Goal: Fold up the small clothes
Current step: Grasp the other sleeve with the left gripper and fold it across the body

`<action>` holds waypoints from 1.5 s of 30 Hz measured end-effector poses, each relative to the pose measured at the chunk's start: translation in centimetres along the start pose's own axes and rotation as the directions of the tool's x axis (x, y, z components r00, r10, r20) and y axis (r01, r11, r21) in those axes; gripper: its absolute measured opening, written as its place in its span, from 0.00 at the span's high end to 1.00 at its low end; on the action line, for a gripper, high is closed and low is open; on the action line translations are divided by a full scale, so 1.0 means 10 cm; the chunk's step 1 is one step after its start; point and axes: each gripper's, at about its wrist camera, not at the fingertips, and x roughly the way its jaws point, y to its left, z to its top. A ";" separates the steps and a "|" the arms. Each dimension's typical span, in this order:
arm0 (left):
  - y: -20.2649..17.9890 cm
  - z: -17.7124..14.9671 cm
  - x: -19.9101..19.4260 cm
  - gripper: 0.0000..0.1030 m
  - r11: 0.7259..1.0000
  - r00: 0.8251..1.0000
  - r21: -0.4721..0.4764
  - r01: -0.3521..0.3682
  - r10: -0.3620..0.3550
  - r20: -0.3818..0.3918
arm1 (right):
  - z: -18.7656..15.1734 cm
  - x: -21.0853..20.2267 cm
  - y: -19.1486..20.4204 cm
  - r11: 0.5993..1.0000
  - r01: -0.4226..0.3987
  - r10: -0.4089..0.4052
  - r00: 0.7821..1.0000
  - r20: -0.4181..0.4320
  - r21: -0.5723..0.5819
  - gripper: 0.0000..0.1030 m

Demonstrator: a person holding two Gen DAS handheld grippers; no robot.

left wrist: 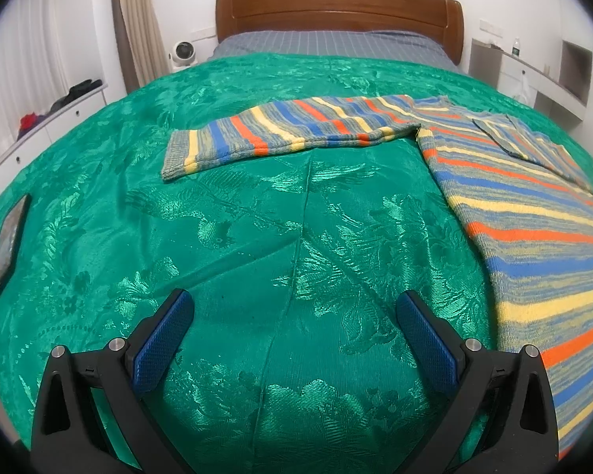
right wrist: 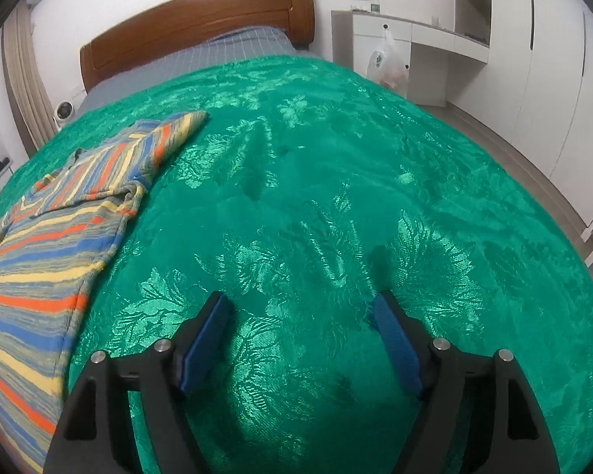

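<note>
A small striped knit sweater (left wrist: 533,213) in blue, orange, yellow and grey lies flat on the green bedspread (left wrist: 257,229). One sleeve (left wrist: 280,134) stretches out to the left. The other sleeve (left wrist: 533,142) is folded over the body. My left gripper (left wrist: 296,312) is open and empty above the bedspread, left of the sweater's body. In the right wrist view the sweater (right wrist: 47,237) lies at the left, its folded sleeve (right wrist: 154,150) on top. My right gripper (right wrist: 302,312) is open and empty above the bedspread (right wrist: 336,197), right of the sweater.
A dark phone (left wrist: 8,245) lies on the bedspread at the far left. A wooden headboard (left wrist: 336,8) stands at the far end. White cabinets (right wrist: 514,59) and a plastic bag (right wrist: 387,63) are to the right of the bed. A small fan (left wrist: 184,53) sits beside the headboard.
</note>
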 end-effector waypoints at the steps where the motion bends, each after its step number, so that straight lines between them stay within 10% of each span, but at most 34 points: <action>1: 0.00 0.00 0.00 0.00 1.000 1.000 0.000 0.000 0.000 0.000 | -0.01 0.00 -0.01 1.000 -0.007 0.007 1.000 0.010 0.006 0.25; 11: 0.02 0.09 -0.07 0.00 1.000 0.997 -0.011 0.026 -0.027 -0.067 | -0.06 0.03 -0.04 0.999 -0.036 0.035 0.998 0.042 0.016 0.23; 16: 0.36 0.62 -0.28 0.00 0.971 0.978 -0.129 0.201 -0.206 -0.026 | -0.05 0.05 -0.04 0.999 -0.052 0.051 0.998 0.045 0.017 0.20; 23: 1.31 1.44 0.53 0.02 0.934 0.966 -0.330 0.132 -0.196 -0.167 | -0.05 0.07 -0.03 0.998 -0.056 0.055 0.997 0.049 0.013 0.19; 29: 1.54 1.41 1.26 0.23 0.878 0.910 -0.471 0.089 -0.264 -0.320 | -0.05 0.08 -0.02 0.999 -0.050 0.050 0.998 0.049 0.010 0.19; 32: 1.48 1.41 1.38 0.33 0.878 0.914 -0.472 0.076 -0.251 -0.320 | -0.05 0.08 -0.02 0.999 -0.048 0.048 0.998 0.048 0.007 0.19; 34: 1.44 1.43 1.40 0.95 0.882 0.917 -0.467 0.052 -0.228 -0.328 | -0.05 0.09 -0.01 0.999 -0.047 0.047 0.998 0.048 0.006 0.19; 38: 1.42 1.61 1.33 0.99 0.888 0.921 -0.459 0.016 -0.191 -0.338 | -0.04 0.09 -0.02 0.999 -0.048 0.048 0.998 0.048 0.006 0.19; 45: 0.23 2.56 0.54 0.99 0.991 0.976 -0.069 0.110 -0.121 -0.180 | -0.04 0.09 -0.02 0.999 -0.049 0.049 0.998 0.049 0.007 0.19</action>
